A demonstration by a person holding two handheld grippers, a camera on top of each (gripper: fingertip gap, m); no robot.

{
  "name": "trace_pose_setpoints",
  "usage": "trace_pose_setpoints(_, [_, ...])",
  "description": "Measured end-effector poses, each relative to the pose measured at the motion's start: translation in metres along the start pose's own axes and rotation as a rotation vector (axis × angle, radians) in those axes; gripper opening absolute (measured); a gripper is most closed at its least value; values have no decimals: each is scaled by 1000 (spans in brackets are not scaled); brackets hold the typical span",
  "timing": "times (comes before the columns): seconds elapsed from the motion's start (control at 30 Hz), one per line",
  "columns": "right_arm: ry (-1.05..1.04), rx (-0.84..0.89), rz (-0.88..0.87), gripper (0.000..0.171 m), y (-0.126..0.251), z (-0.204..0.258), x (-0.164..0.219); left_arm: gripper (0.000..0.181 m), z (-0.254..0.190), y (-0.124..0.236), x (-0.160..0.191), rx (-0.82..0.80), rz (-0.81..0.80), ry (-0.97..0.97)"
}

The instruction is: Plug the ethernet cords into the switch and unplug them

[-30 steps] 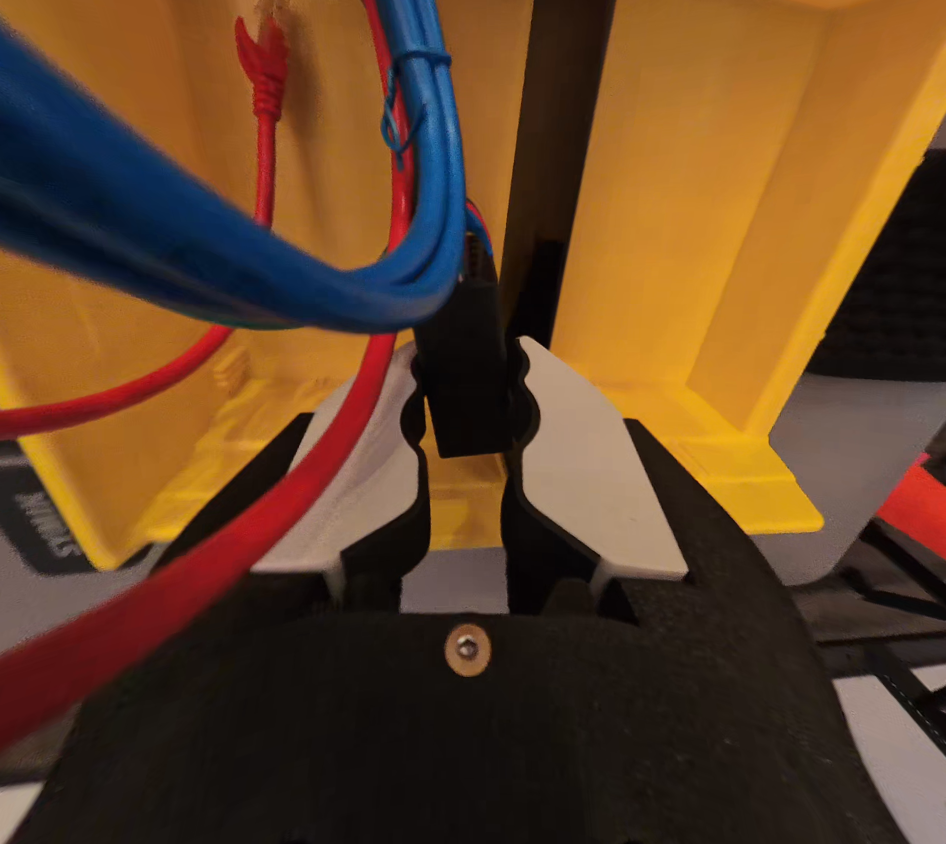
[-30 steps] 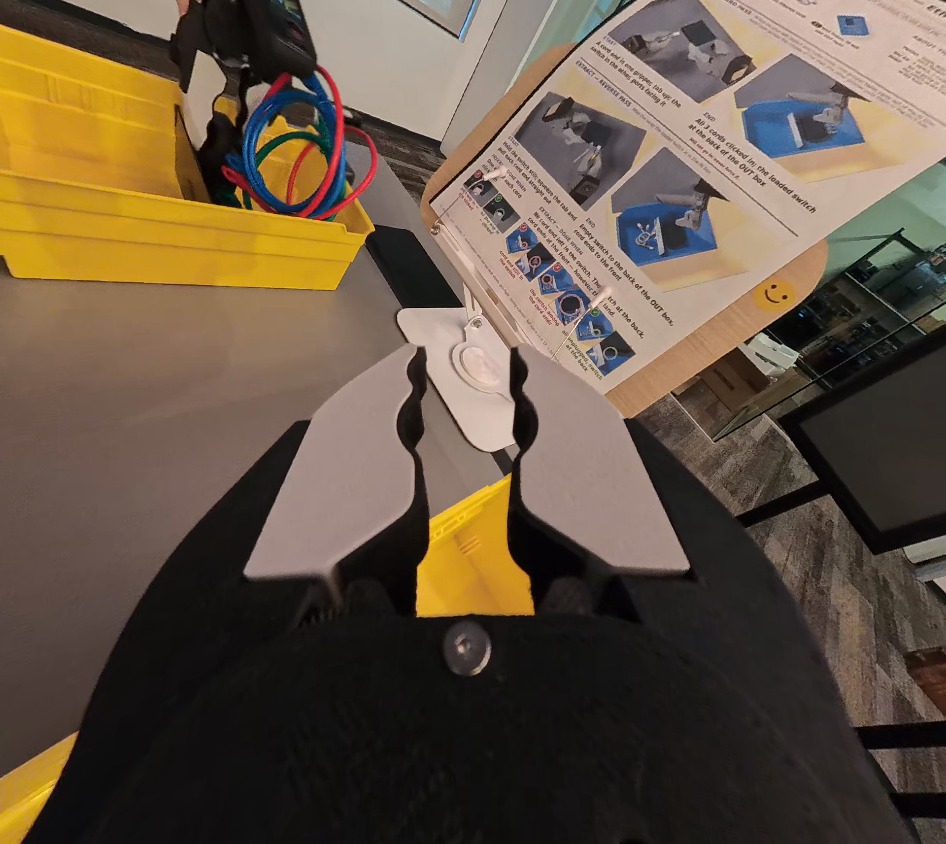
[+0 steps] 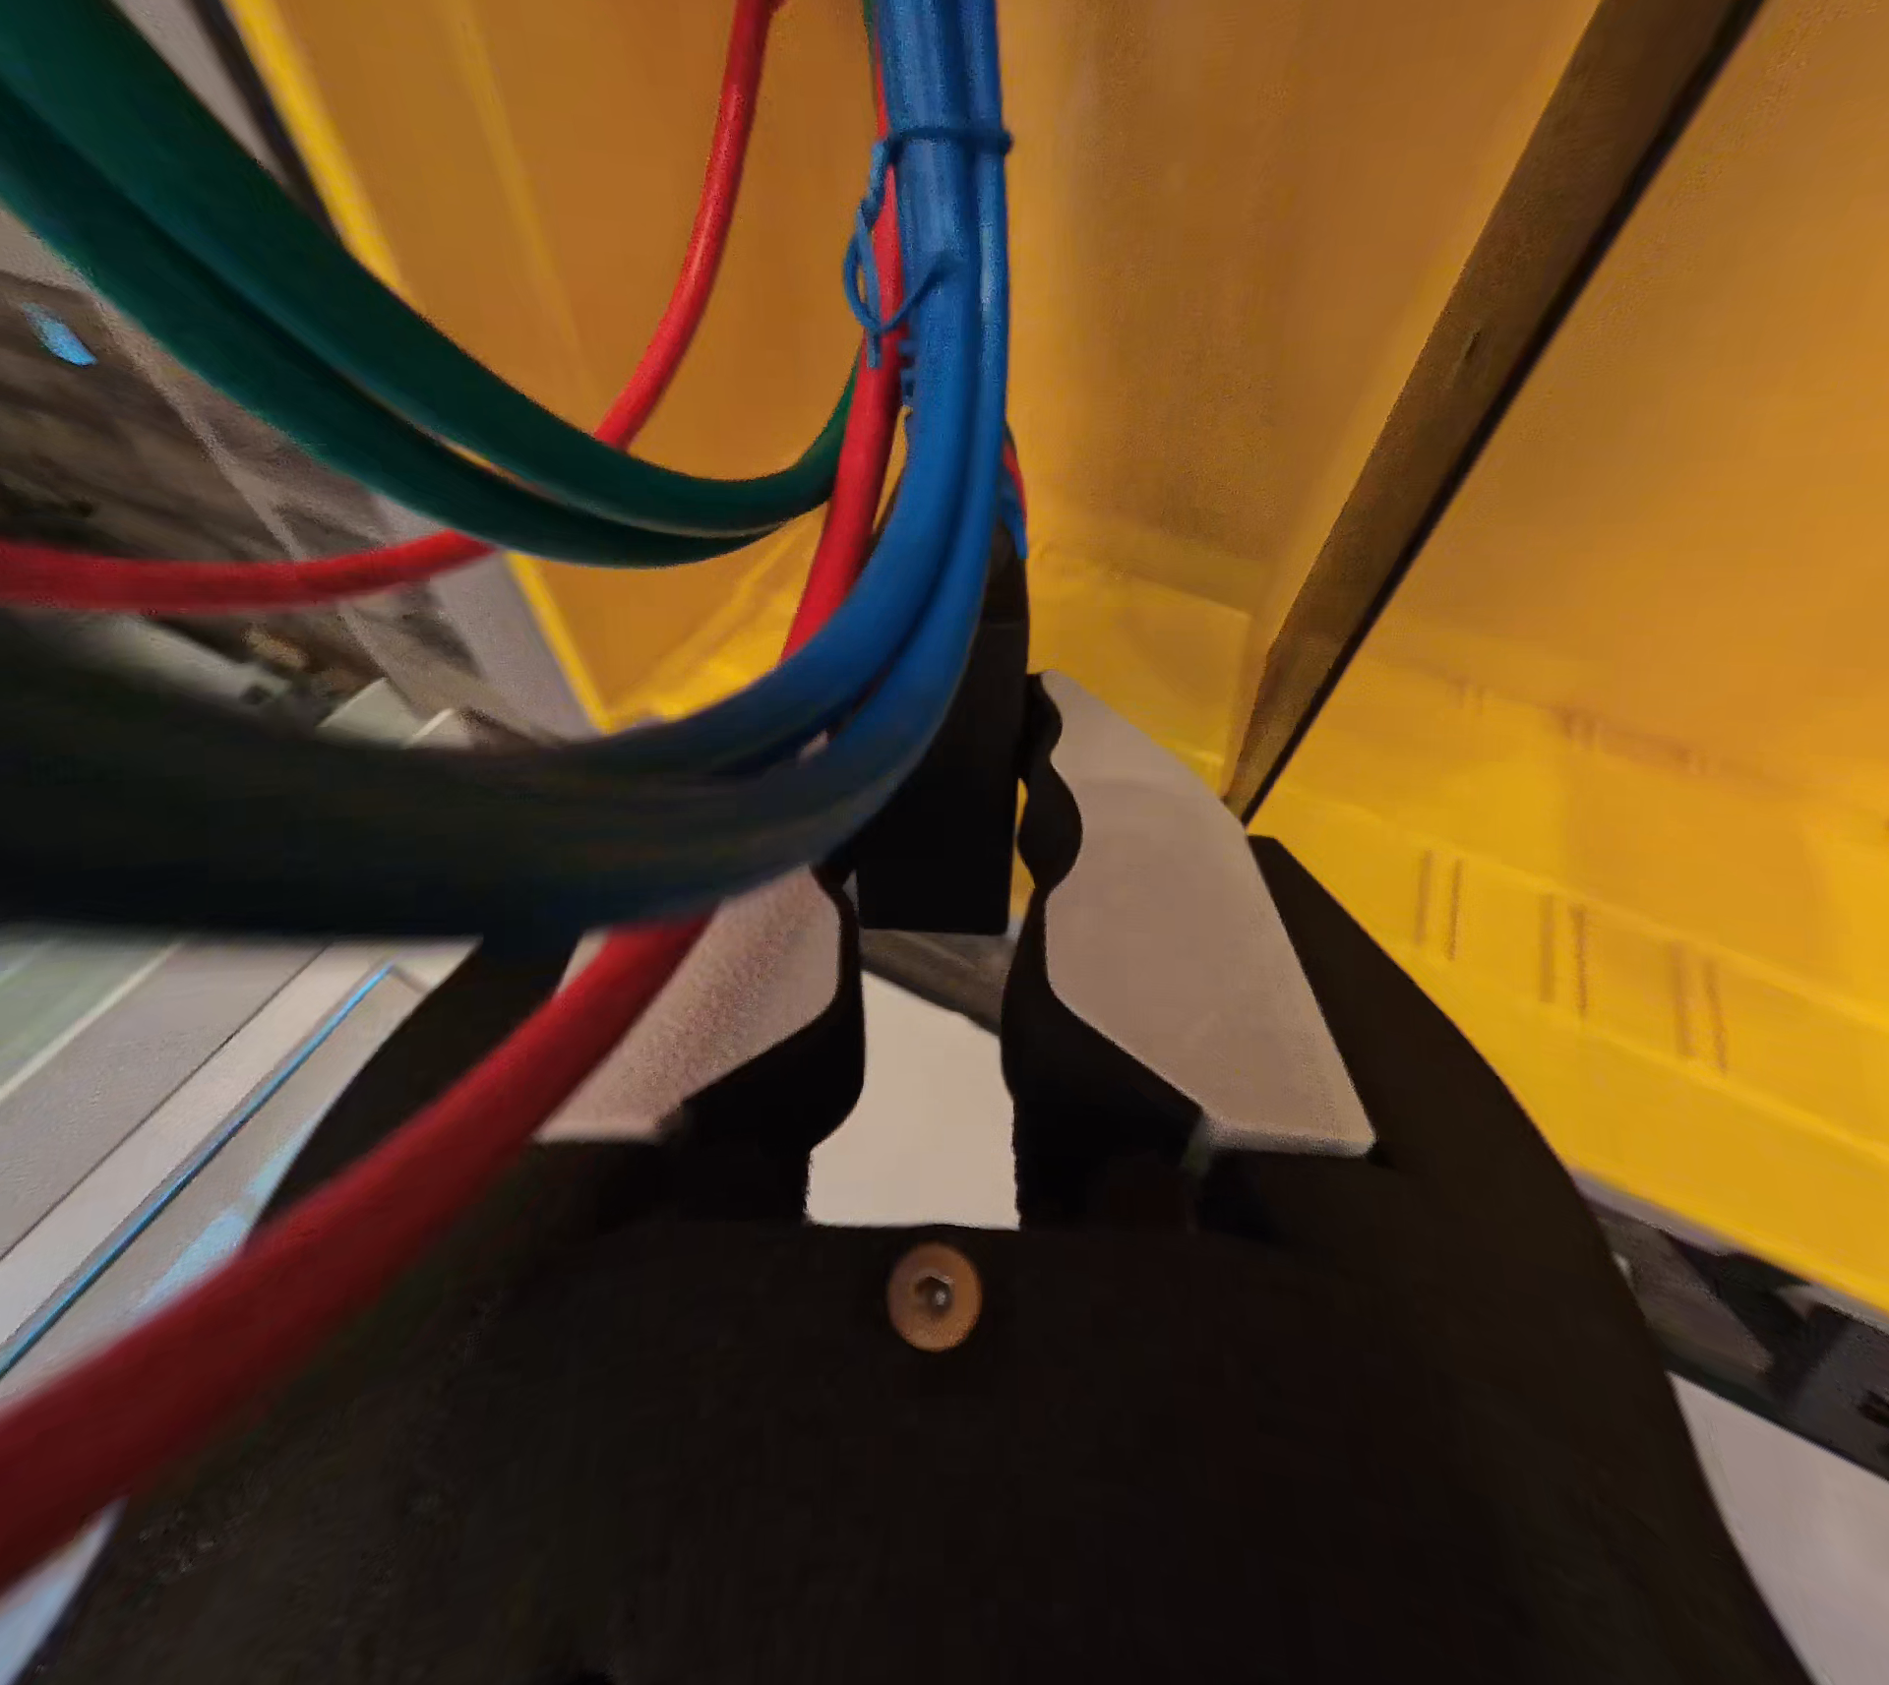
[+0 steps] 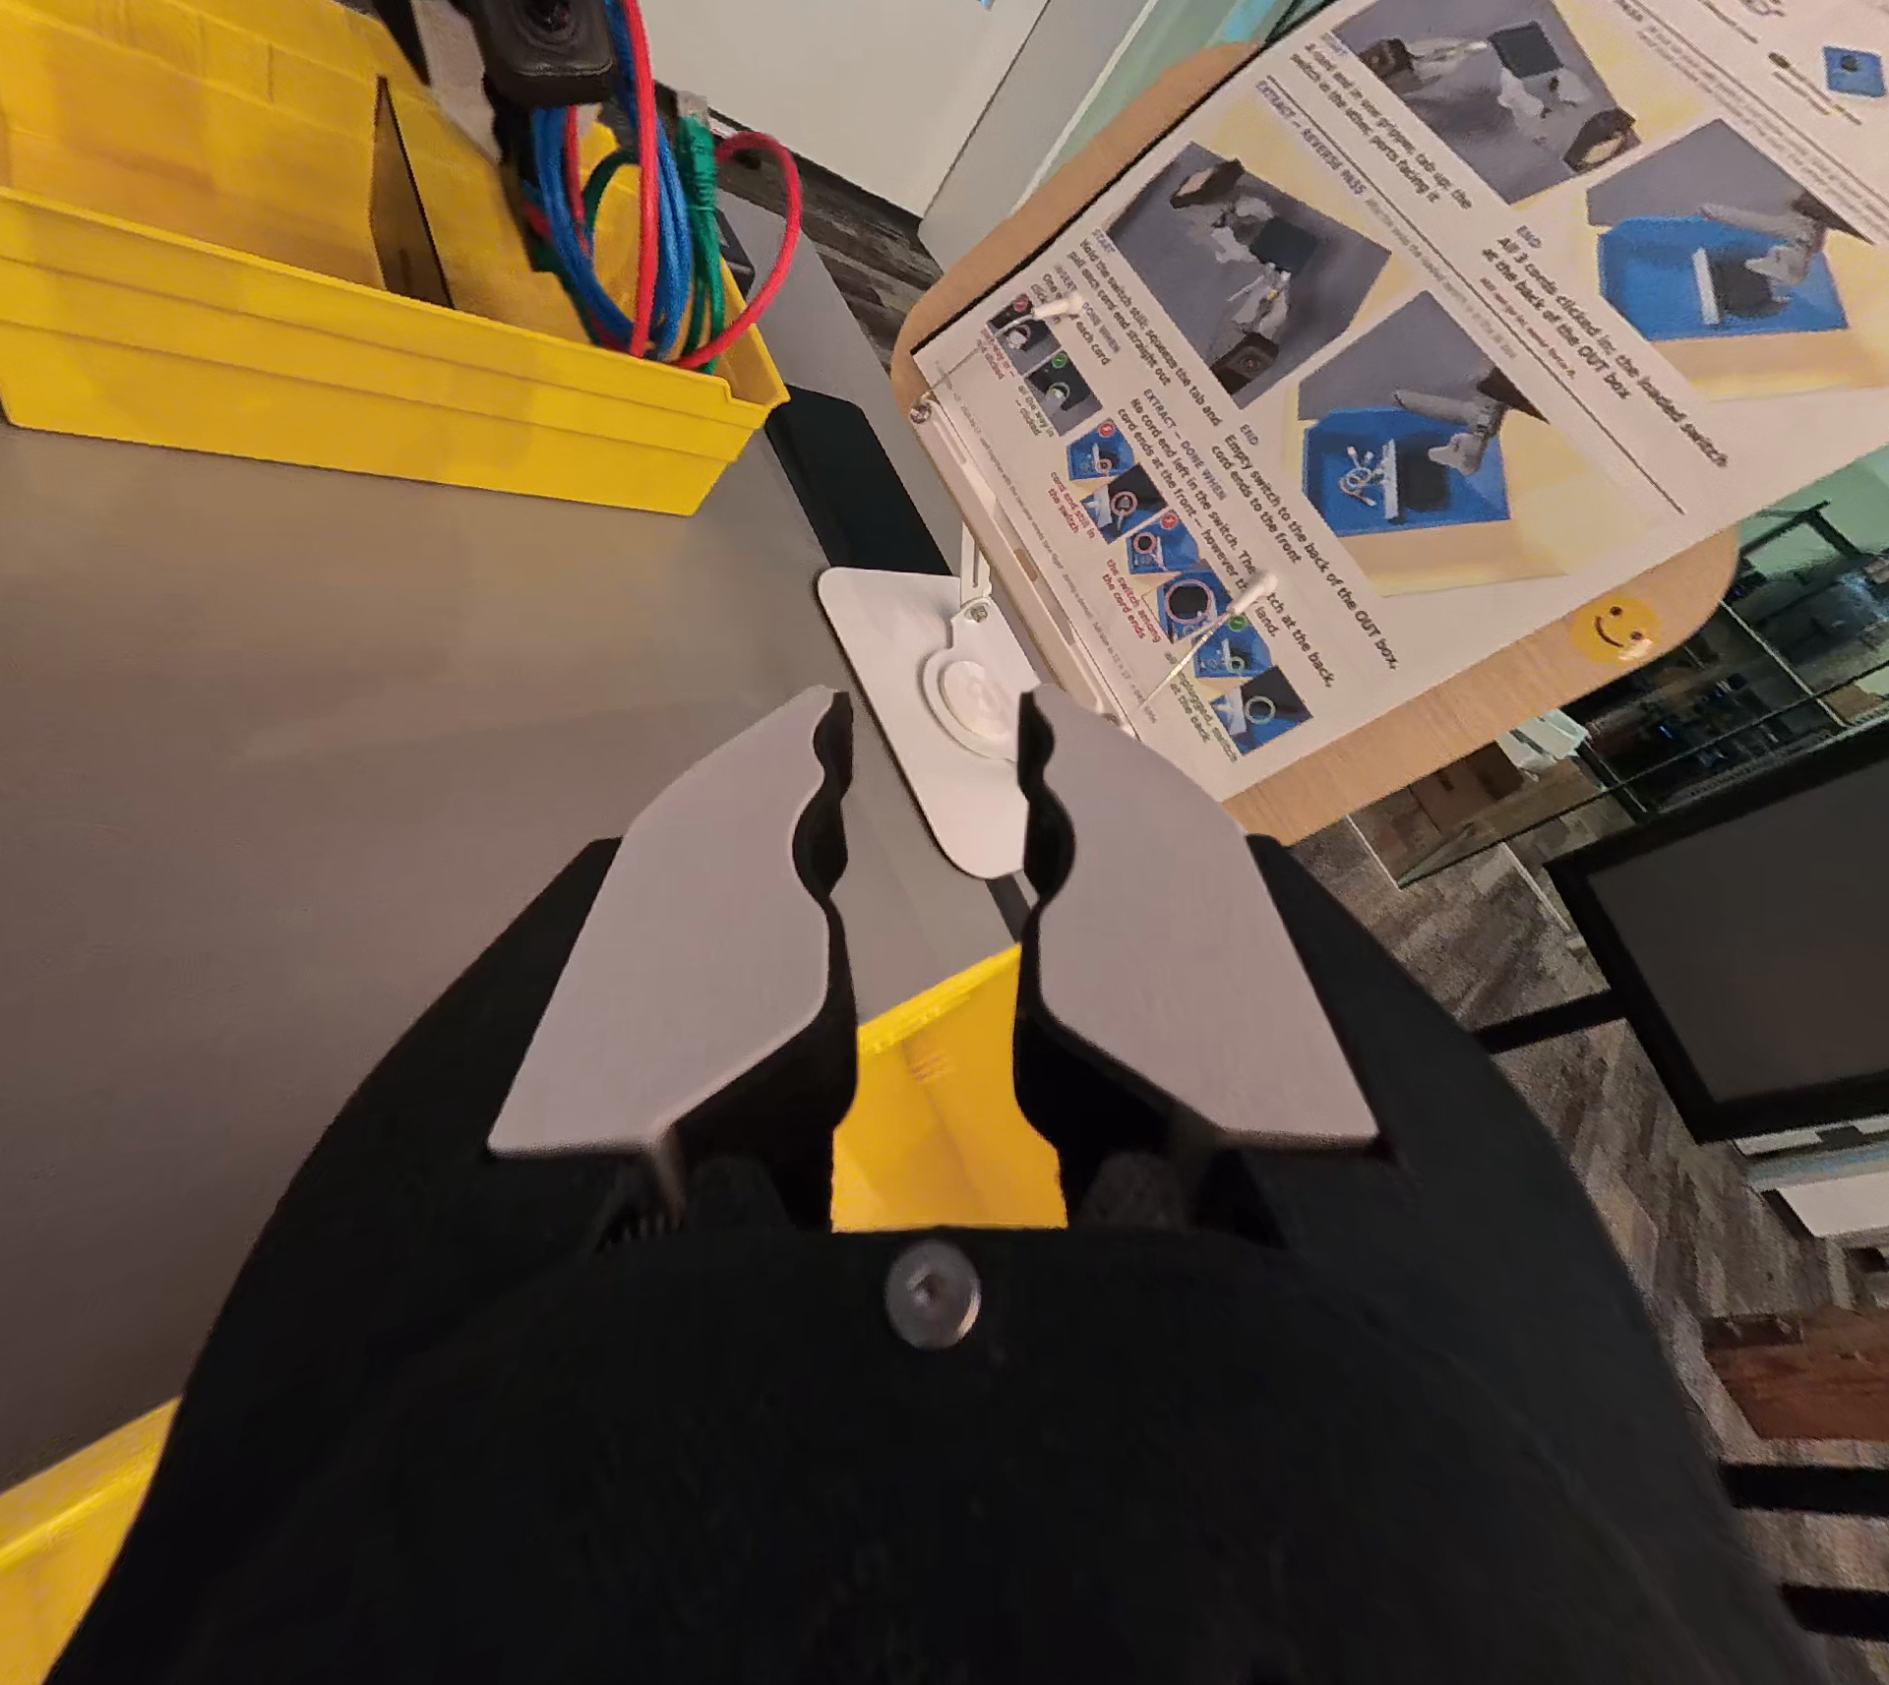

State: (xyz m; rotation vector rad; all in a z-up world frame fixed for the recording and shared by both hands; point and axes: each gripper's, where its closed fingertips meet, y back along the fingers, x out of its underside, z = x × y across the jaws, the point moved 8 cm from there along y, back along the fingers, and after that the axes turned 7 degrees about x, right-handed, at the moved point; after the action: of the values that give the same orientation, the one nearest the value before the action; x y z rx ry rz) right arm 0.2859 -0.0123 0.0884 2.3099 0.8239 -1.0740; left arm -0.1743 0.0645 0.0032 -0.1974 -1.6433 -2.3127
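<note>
Cords (image 3: 925,369) crowd left gripper (image 3: 935,818) near yellow bin (image 3: 1278,256) wall.

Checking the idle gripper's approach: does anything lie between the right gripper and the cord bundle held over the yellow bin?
Nothing visible: bare grey tabletop separates the open right gripper from the blue, red and green cords above the yellow plastic bin.

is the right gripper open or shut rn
Open. The right gripper holds nothing; a clear gap separates its fingers, with the grey table visible between them.

Glossy yellow plastic bin (image 4: 358,410), matt grey tabletop (image 4: 307,716), paper poster (image 4: 1431,307) on wood.
</note>
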Motion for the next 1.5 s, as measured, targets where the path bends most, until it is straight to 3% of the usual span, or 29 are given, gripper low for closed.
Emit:
trace_pose_setpoints(0.03, [2, -8, -5, 32, -1, 2, -1, 27, 0, 9, 1, -25, 12, -2])
trace_pose_setpoints(0.4, [73, -52, -92, 32, 2, 24, -30, 28, -16, 148, -3, -255, 95, -12])
trace_pose_setpoints(0.57, [41, -72, -185, 32, 18, 25, -50, 28, -45, 210, -34, -157, 8, -20])
trace_pose_setpoints(0.7, [-38, -133, -319, 34, 35, 26, -67, 28, -72, 240, -72, -17, -74, -91])
trace_pose_setpoints(0.8, [-137, -176, -405, 50, 46, 24, -78, 27, -82, 249, -99, 64, -104, -114])
trace_pose_setpoints(0.9, [-207, -152, -464, 54, 53, 20, -84, 28, -85, 250, -122, 79, -97, -144])
trace_pose_setpoints(1.03, [-318, -173, -434, 74, 43, 17, -80, 28, -86, 246, -147, 94, -89, -174])
trace_pose_setpoints(1.17, [-397, -247, -334, 73, 24, 23, -69, 28, -87, 238, -164, 105, -89, -194])
trace_pose_setpoints(1.3, [-345, -160, -82, 65, 1, 27, -47, 28, -90, 229, -175, 111, -91, -218])
trace_pose_setpoints(1.37, [-350, -229, -24, 28, -4, 32, -41, 28, -91, 225, -179, 113, -87, -217])
trace_pose_setpoints(1.4, [-364, -272, -17, 18, -6, 34, -40, 28, -92, 222, -180, 118, -82, -220])
trace_pose_setpoints(1.5, [-400, -331, 48, 13, -12, 39, -34, 29, -99, 211, -182, 170, -88, -221])
